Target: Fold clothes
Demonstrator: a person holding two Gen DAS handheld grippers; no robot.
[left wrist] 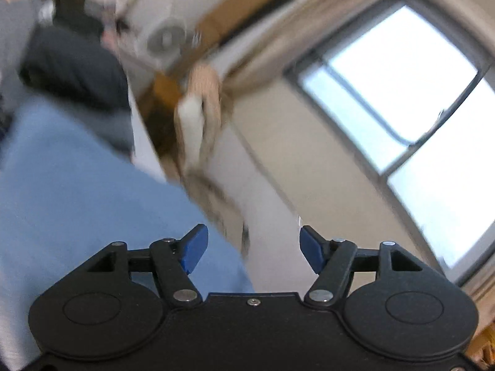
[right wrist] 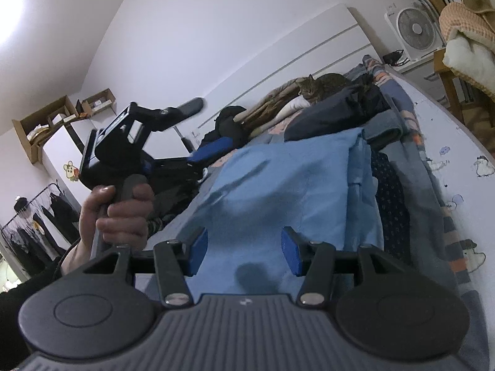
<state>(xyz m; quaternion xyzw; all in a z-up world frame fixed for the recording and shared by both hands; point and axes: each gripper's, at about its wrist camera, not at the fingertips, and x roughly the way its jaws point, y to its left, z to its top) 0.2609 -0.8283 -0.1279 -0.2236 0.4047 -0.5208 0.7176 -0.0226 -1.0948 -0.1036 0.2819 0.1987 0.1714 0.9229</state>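
Note:
A light blue garment [right wrist: 287,182] lies folded flat on the bed, with its edge on the right. It also shows blurred at the left in the left wrist view [left wrist: 77,191]. My right gripper [right wrist: 244,252] is open and empty, just above the near part of the blue garment. My left gripper [left wrist: 253,249] is open and empty, tilted up toward the wall and window. It also shows in the right wrist view [right wrist: 213,151], held in a hand at the left of the garment.
Dark folded clothes [right wrist: 340,108] lie beyond the blue garment. A tabby cat [right wrist: 321,88] rests on a clothes pile at the bed's far end. A patterned dark cloth [right wrist: 389,204] lies right of the garment. A fan [right wrist: 414,27] and a chair with blankets [right wrist: 464,37] stand at the right.

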